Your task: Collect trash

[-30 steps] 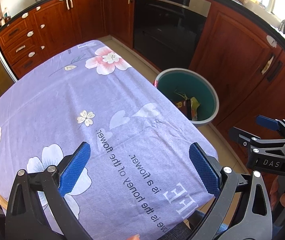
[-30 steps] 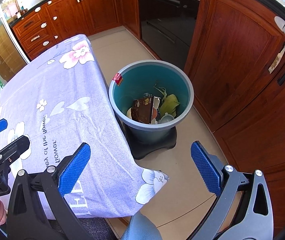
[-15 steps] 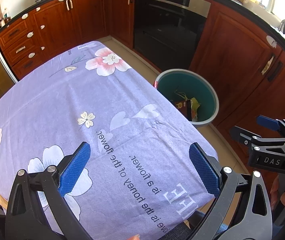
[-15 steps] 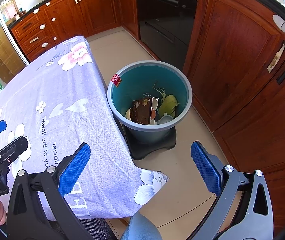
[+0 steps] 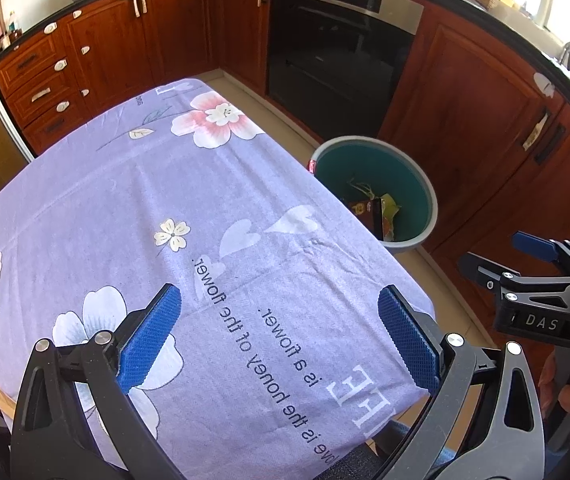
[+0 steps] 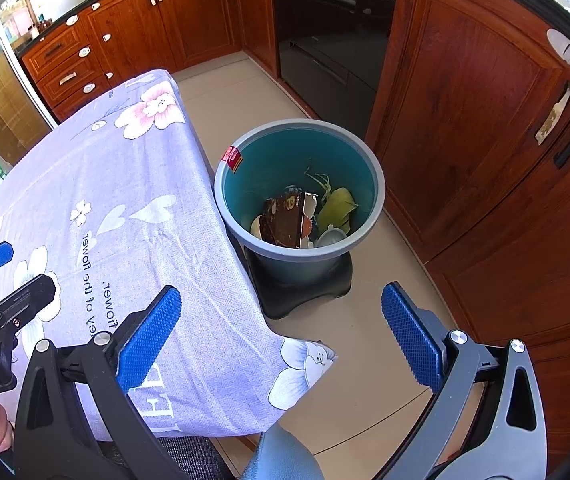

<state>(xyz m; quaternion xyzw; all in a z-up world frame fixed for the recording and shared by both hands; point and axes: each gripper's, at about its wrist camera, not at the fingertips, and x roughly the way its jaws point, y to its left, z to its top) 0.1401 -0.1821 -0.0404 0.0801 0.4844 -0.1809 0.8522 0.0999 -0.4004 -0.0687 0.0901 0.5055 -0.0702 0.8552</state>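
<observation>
Tongs unchanged from earlier frame: left gripper [image 5: 279, 334] and right gripper [image 6: 281, 334] both released, empty, hovering over tablecloth [image 5: 165, 208] beside bin [image 6: 299, 196].

The left wrist camera looks down and forward from above the near end of the cloth-covered surface [image 5: 133, 200]. The right wrist camera is beside it, turned toward the floor [image 6: 349, 344] and the trash bin [image 6: 377, 204]. Both views share the surface, the bin and the cabinets [image 5: 465, 92].
</observation>
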